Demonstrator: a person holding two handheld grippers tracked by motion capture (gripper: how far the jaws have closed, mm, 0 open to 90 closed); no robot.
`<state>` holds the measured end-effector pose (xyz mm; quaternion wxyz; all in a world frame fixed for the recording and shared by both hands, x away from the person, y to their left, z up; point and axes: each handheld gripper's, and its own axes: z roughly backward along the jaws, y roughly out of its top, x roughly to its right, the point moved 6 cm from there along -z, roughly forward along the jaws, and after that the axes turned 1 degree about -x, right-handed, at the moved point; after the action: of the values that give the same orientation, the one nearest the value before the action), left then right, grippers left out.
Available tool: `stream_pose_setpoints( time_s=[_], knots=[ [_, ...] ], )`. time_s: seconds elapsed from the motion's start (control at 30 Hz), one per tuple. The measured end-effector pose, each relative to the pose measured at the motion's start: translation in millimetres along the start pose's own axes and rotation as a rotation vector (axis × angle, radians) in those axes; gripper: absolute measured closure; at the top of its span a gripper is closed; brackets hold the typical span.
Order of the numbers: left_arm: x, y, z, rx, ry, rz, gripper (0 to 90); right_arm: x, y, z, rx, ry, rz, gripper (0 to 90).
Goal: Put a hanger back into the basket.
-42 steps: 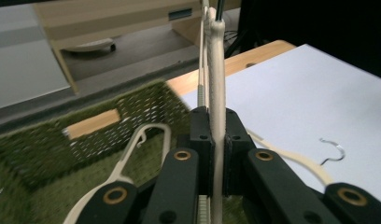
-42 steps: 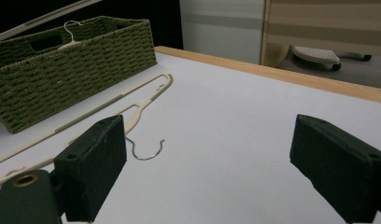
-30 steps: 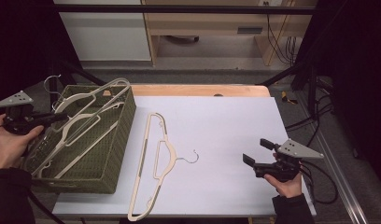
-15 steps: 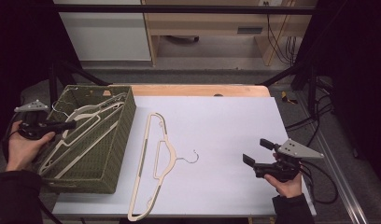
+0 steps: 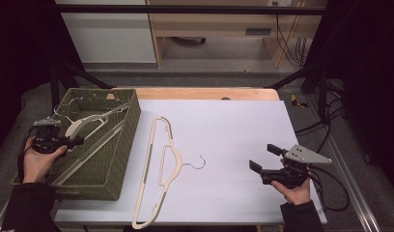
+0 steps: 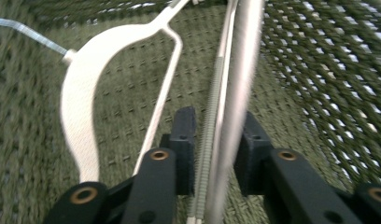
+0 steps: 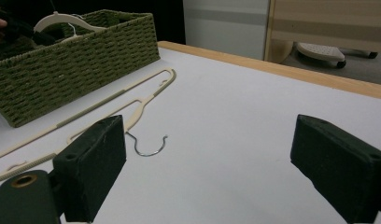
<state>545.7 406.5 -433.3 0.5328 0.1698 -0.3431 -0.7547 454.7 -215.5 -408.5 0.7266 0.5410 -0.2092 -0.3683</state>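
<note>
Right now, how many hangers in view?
2. One cream hanger lies flat on the white table, right of the basket. The other hanger lies inside the basket, its bar between the left gripper jaws. More could be hidden under it.

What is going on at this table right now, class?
A person is putting cream hangers into a green woven basket. The left tool is down inside it, its jaws just opening with the bar of a hanger between them, letting it go. A second hanger lies flat on the white table. The right tool hangs open over the table, holding nothing.
</note>
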Motion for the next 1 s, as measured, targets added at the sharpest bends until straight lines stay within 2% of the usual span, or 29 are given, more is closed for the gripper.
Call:
stream_pose_setpoints(
  time_s=[0.03,0.13,0.23,0.3,0.47,0.53,0.6,0.63,0.67,0.7,0.73,0.8,1.0],
  knots=[
    [-2.5,-1.1,-0.4,-0.005,0.03,-0.011,65.8,-0.1,0.0,-0.4,-0.001,-0.003,-0.004,11.0],
    [-8.8,-2.8,0.4,-0.005,0.078,-0.02,58.8,-0.7,-0.6,-1.5,-0.004,-0.001,-0.004,10.9],
    [-10.2,-2.5,4.6,0.019,0.088,-0.024,54.8,-1.1,-0.6,-1.8,-0.004,0.001,0.001,10.8],
    [-8.9,-2.9,7.0,0.019,0.09,-0.032,53.4,-0.8,-0.1,-1.4,-0.002,-0.002,0.001,10.8],
    [-2.3,0.4,16.0,0.053,0.106,-0.017,44.4,-1.5,0.9,-0.9,0.005,-0.002,0.004,10.2],
    [0.4,3.4,22.2,0.074,0.115,-0.003,38.6,-2.1,1.1,-1.3,0.007,0.003,0.004,9.8],
    [4.5,9.4,30.9,0.117,0.127,-0.001,36.3,-2.4,1.0,-1.4,0.007,0.007,0.005,9.8],
    [8.8,13.6,36.0,0.153,0.122,-0.003,33.8,-2.5,1.2,-1.4,0.01,0.009,0.006,9.8],
    [14.3,15.3,41.2,0.159,0.117,0.009,29.7,-3.2,1.6,-0.9,0.01,0.017,0.0,9.8],
    [18.4,19.5,45.1,0.19,0.111,-0.02,26.9,-3.6,2.1,-0.6,0.014,0.021,-0.004,9.8],
    [23.3,21.6,48.1,0.205,0.104,-0.026,23.9,-4.0,2.7,-0.4,0.017,0.022,-0.007,9.6],
    [40.8,27.3,55.2,0.247,0.061,-0.048,19.1,-5.2,3.9,-0.3,0.021,0.032,-0.012,9.2],
    [93.3,35.3,60.1,0.318,-0.027,-0.114,11.5,-9.0,8.2,-2.7,0.04,0.045,-0.011,8.5]
  ],
)
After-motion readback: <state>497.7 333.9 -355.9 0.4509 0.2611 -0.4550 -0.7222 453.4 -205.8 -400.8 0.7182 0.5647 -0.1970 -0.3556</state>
